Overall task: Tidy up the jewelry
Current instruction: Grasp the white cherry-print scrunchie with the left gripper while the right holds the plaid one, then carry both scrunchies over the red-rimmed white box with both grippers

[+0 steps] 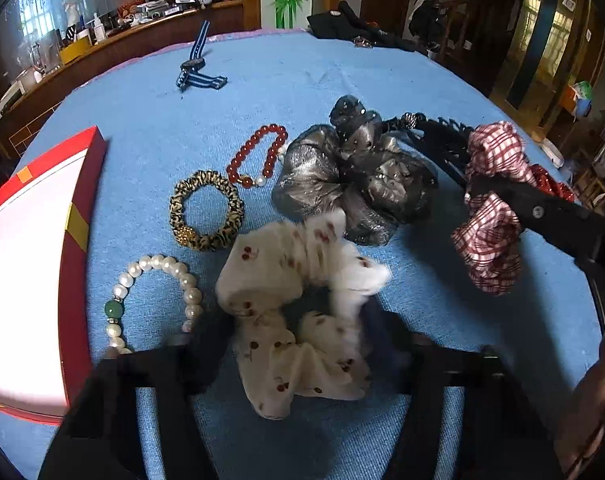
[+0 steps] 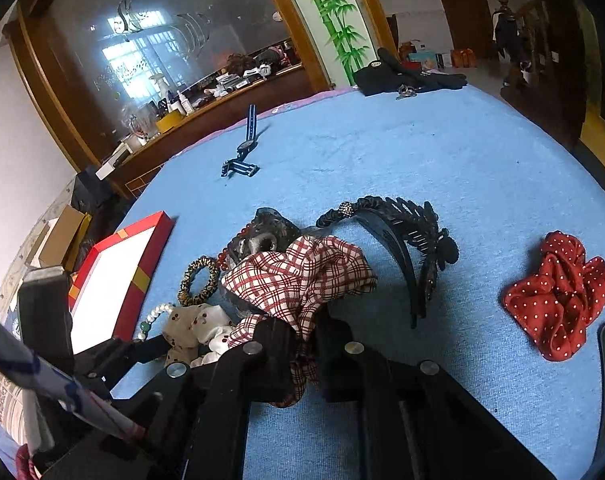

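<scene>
Scrunchies everywhere on your blue surface (image 1: 342,80). Your left gripper (image 1: 302,340) has its jaws around the cream cherry-print scrunchie (image 1: 298,312), one on each side with the fabric bunched between them; blur hides whether they actually press on it, so I cannot tell. Your right gripper (image 2: 302,340) has its jaws together, clamped on the red plaid scrunchie (image 2: 298,280), which is lifted off the cloth and shows at three o'clock in the left wrist view.

Around the cream scrunchie: the pearl bracelet (image 1: 158,292) at nine o'clock, just beside the left jaw, the leopard hair tie (image 1: 206,212) at eleven, the red bead bracelet (image 1: 258,156) beyond it, and the grey organza scrunchie (image 1: 342,184) at one o'clock, touching it. The red box (image 1: 78,216) sits open at far nine o'clock. From the right wrist view, the black hair claw (image 2: 406,248) lies just beside the plaid scrunchie at two o'clock, and the red polka-dot scrunchie (image 2: 558,300) rests well apart at three.
</scene>
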Tool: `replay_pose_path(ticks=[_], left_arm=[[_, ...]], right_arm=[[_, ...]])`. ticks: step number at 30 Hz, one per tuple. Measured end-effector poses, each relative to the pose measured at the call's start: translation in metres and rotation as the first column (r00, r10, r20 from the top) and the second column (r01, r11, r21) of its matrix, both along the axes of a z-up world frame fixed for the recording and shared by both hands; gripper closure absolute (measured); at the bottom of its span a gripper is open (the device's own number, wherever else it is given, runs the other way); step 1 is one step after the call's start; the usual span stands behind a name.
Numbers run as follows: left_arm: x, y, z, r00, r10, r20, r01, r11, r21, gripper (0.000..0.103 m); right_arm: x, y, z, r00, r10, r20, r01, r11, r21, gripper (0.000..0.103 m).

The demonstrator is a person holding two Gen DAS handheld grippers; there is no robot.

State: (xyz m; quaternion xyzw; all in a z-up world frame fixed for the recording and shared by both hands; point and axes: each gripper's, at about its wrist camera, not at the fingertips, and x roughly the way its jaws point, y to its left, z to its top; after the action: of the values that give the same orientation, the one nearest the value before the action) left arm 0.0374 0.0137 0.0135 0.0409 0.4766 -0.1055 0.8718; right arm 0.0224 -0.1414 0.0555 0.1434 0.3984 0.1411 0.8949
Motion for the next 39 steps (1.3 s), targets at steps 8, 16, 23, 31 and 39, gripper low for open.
replay_pose_path(ticks=[8, 16, 23, 31, 39], left_arm=[[-0.011, 0.012, 0.01, 1.0, 0.02, 0.024, -0.019, 0.999, -0.04, 0.089], [-0.025, 0.013, 0.027, 0.995, 0.029, 0.092, -0.028, 1.0, -0.011, 0.089], [-0.032, 0.018, 0.037, 0.992, 0.038, 0.117, -0.037, 0.999, -0.012, 0.089], [-0.042, 0.028, 0.047, 0.989, 0.059, 0.137, -0.056, 0.998, -0.024, 0.089], [-0.053, 0.045, 0.057, 0.984, 0.084, 0.16, -0.077, 0.996, -0.049, 0.089]], right_arm=[[-0.001, 0.002, 0.002, 1.0, 0.007, 0.012, -0.007, 1.0, 0.002, 0.093], [-0.007, 0.007, 0.008, 0.998, 0.03, 0.055, -0.03, 1.0, -0.006, 0.093], [-0.008, 0.01, 0.008, 0.997, 0.043, 0.064, -0.042, 0.999, -0.006, 0.093], [-0.012, 0.017, 0.011, 0.992, 0.083, 0.09, -0.083, 0.997, -0.007, 0.093], [-0.014, 0.028, 0.01, 0.987, 0.128, 0.097, -0.126, 0.992, -0.029, 0.093]])
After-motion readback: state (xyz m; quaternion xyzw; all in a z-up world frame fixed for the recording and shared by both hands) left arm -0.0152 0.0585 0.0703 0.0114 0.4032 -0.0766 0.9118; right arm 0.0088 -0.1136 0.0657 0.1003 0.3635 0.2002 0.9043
